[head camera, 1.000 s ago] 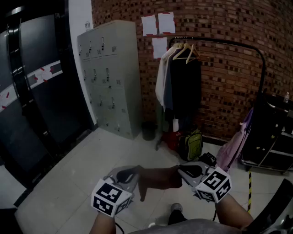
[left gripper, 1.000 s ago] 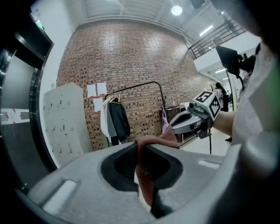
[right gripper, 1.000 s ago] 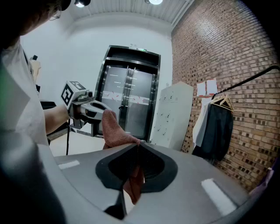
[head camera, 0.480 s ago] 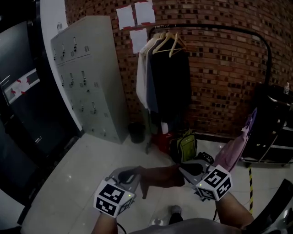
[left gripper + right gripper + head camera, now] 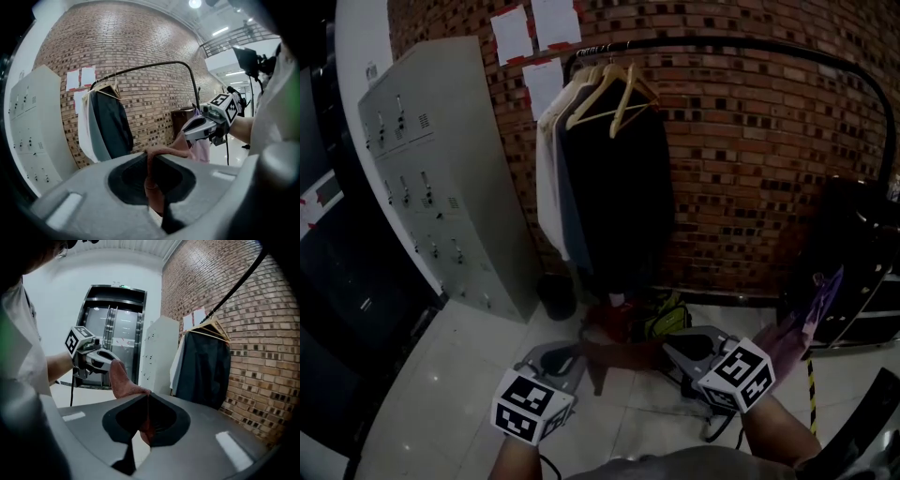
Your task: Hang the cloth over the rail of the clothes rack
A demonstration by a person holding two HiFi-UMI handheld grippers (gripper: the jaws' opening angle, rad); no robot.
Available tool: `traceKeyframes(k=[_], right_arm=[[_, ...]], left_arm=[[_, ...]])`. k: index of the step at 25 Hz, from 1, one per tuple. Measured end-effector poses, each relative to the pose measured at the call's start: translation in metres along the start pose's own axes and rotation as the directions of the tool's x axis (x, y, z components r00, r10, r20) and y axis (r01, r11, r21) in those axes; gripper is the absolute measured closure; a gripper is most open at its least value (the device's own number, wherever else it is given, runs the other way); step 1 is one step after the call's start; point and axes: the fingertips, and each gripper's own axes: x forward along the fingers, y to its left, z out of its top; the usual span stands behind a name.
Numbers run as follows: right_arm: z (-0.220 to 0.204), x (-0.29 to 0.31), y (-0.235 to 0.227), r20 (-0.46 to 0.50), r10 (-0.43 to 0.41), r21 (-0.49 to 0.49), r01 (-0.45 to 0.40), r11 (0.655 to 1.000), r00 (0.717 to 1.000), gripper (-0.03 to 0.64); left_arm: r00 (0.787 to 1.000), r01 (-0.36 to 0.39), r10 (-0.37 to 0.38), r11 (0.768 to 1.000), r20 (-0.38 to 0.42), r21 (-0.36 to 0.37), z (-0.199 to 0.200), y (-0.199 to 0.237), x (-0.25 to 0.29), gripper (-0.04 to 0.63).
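A reddish-brown cloth (image 5: 623,354) hangs stretched between my two grippers, low in the head view. My left gripper (image 5: 579,354) is shut on its left end and my right gripper (image 5: 667,349) is shut on its right end. In the left gripper view the cloth (image 5: 161,151) runs from the closed jaws across to the right gripper (image 5: 187,133). The right gripper view has the cloth (image 5: 123,380) leading over to the left gripper (image 5: 110,361). The rack's black rail (image 5: 741,43) arches high ahead against the brick wall, well above both grippers.
Dark and white clothes on wooden hangers (image 5: 609,178) fill the rail's left end. Bags (image 5: 661,319) lie on the floor beneath them, and a small bin (image 5: 555,295) stands beside. Grey lockers (image 5: 441,178) stand at the left. A black cart (image 5: 853,262) and a pink garment (image 5: 797,328) are at the right.
The rack, the hung clothes and the brick wall have drawn much nearer and larger. Both grippers keep the cloth stretched between them in the same pose.
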Motion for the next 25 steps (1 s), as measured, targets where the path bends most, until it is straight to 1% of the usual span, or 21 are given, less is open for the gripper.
traceKeyframes(k=[3, 6, 10, 13, 16, 18, 21, 25], right_arm=[[0.009, 0.001, -0.039, 0.005, -0.037, -0.021, 0.037, 0.999, 0.999, 0.604], [0.012, 0.002, -0.062, 0.008, -0.062, -0.023, 0.062, 0.998, 0.998, 0.604], [0.019, -0.009, -0.093, 0.012, -0.139, -0.032, 0.139, 0.990, 0.990, 0.604], [0.026, -0.021, -0.117, 0.014, -0.195, -0.047, 0.196, 0.980, 0.981, 0.604], [0.033, -0.039, -0.142, 0.009, -0.281, -0.058, 0.281, 0.958, 0.960, 0.604], [0.040, -0.052, -0.163, 0.010, -0.351, -0.058, 0.351, 0.935, 0.936, 0.604], [0.050, -0.068, -0.193, 0.011, -0.448, -0.060, 0.448, 0.892, 0.894, 0.604], [0.067, -0.080, -0.218, 0.010, -0.526, -0.069, 0.525, 0.848, 0.850, 0.604]], left_arm=[[1.000, 0.014, -0.014, 1.000, 0.018, 0.028, 0.022, 0.015, 0.032, 0.584], [0.999, 0.029, -0.031, 0.998, 0.028, 0.063, 0.037, 0.025, 0.053, 0.584], [0.996, 0.072, -0.078, 0.991, 0.050, 0.113, 0.058, 0.029, 0.081, 0.584], [0.990, 0.120, -0.131, 0.979, 0.054, 0.167, 0.075, 0.028, 0.108, 0.584], [0.975, 0.189, -0.210, 0.955, 0.075, 0.228, 0.100, 0.025, 0.140, 0.584], [0.960, 0.227, -0.262, 0.936, 0.102, 0.269, 0.123, 0.025, 0.162, 0.584], [0.932, 0.279, -0.337, 0.904, 0.137, 0.323, 0.159, 0.025, 0.194, 0.584], [0.897, 0.328, -0.413, 0.862, 0.160, 0.386, 0.194, 0.025, 0.223, 0.584]])
